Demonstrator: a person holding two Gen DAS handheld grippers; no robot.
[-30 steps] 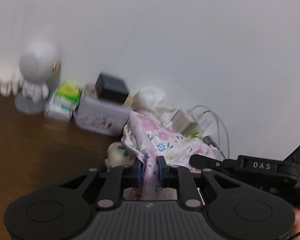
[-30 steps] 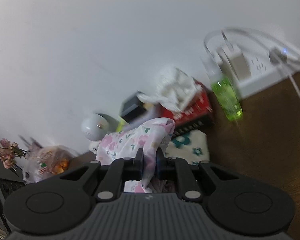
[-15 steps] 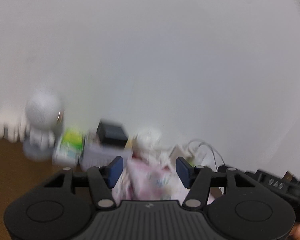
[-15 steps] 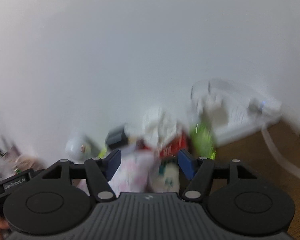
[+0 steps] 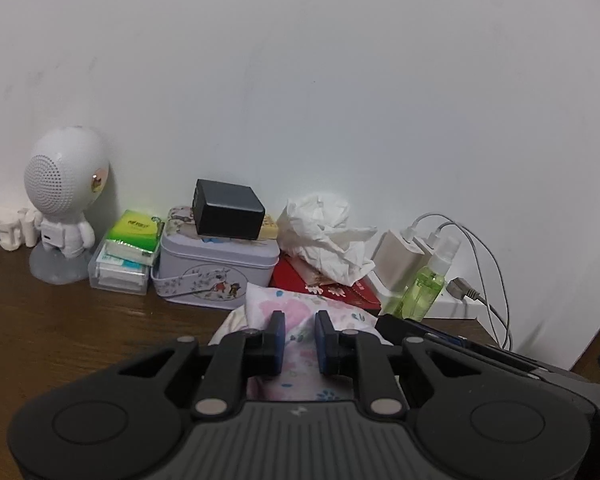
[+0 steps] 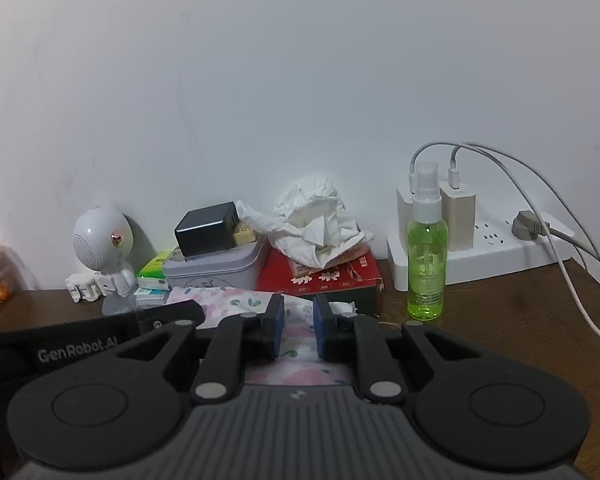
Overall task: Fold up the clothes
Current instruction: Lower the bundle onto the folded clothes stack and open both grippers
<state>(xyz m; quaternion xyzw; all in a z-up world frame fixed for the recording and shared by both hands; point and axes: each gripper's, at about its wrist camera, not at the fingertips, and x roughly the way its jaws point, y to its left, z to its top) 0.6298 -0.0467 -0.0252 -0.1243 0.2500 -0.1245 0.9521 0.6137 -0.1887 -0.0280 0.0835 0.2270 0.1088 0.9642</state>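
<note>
**Layout along the back wall**

Tin (image 5: 216,272) at 12 o'clock, adapter block (image 5: 228,216) on its lid. Card packs (image 5: 128,256) at 10 o'clock, speaker figure (image 5: 64,208) beyond at 9. Tissue box (image 6: 324,276) at 1 o'clock; spray bottle (image 6: 426,256) at 2, before the power strip (image 6: 488,252).

A dark wooden table (image 6: 508,320) carries a floral garment (image 5: 296,308), tin (image 5: 216,272), green spray bottle (image 6: 426,264) and power strip (image 6: 488,256).
</note>
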